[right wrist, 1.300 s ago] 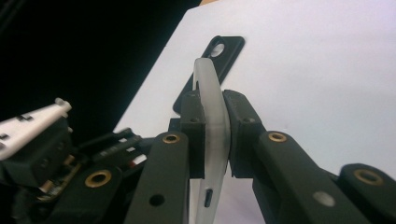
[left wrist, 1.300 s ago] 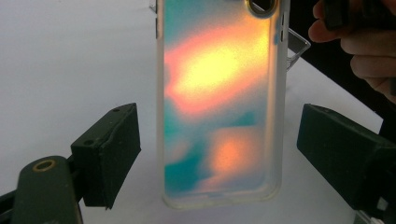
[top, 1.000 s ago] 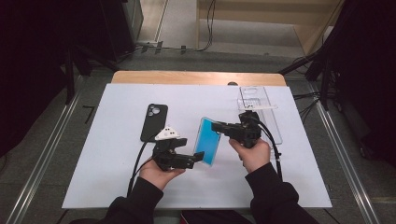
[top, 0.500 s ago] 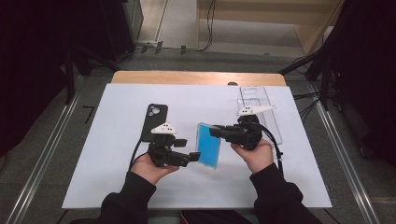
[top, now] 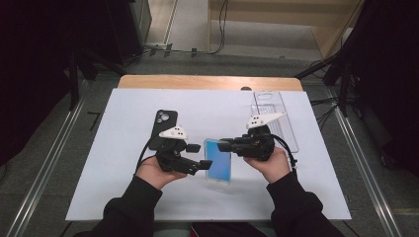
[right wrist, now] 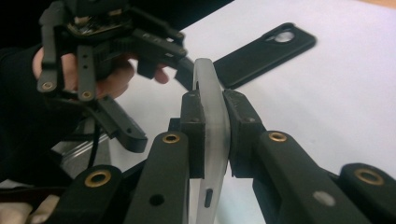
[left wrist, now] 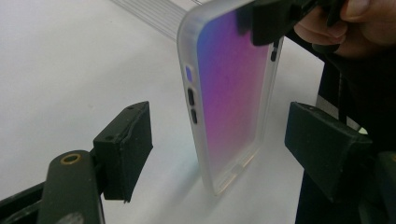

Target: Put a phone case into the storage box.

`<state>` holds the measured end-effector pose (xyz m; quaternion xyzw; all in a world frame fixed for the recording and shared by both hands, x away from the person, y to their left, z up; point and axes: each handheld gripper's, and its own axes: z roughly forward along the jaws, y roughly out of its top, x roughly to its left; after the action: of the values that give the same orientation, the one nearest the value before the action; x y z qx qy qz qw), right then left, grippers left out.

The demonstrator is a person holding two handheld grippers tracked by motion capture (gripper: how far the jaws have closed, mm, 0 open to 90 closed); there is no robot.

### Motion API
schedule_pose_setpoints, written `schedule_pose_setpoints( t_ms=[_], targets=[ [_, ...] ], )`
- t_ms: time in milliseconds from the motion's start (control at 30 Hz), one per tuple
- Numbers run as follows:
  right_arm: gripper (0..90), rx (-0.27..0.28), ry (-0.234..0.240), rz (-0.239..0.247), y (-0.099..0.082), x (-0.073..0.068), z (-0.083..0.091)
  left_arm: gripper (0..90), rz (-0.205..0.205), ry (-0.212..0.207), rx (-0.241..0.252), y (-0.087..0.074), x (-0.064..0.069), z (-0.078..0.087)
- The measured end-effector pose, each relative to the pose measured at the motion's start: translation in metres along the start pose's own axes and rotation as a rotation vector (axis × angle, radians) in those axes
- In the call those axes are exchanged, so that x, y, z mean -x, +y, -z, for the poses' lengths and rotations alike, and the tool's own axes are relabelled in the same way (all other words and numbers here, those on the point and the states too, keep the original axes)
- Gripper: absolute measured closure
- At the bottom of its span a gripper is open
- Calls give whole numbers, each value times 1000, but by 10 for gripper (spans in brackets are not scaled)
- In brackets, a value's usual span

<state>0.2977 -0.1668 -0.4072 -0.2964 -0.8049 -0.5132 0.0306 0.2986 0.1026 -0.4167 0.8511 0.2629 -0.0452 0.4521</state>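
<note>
Right tongs (right wrist: 212,135) clamp frosted blue-purple phone case (left wrist: 231,88) upright; left tongs (left wrist: 233,140) closing, pads apart from it

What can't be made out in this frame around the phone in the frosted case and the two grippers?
- Frosted case: its top corner, left gripper view, hidden behind the right gripper.
- Whether it touches the table: high view, too small.
- Left gripper: whether its pads reach the case's edges, high view, too small; the left gripper view shows them apart.
- Clear case: its outline, high view, faint.
- Black case: blurred in the right gripper view.
</note>
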Motion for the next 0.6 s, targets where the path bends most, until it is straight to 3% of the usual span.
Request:
schedule_pose_setpoints(
  t_ms=[400, 500, 600],
  targets=[
    [770, -17, 130, 73, -1, -3, -4, 401, -52, -94, -4, 4, -4, 5],
    [770, -17, 163, 86, -1, -3, -4, 480, -66, -132, -4, 5, -5, 6],
    [770, -17, 195, 89, -1, -4, -5, 653, -60, -203, -17, 5, -5, 6]
  ],
)
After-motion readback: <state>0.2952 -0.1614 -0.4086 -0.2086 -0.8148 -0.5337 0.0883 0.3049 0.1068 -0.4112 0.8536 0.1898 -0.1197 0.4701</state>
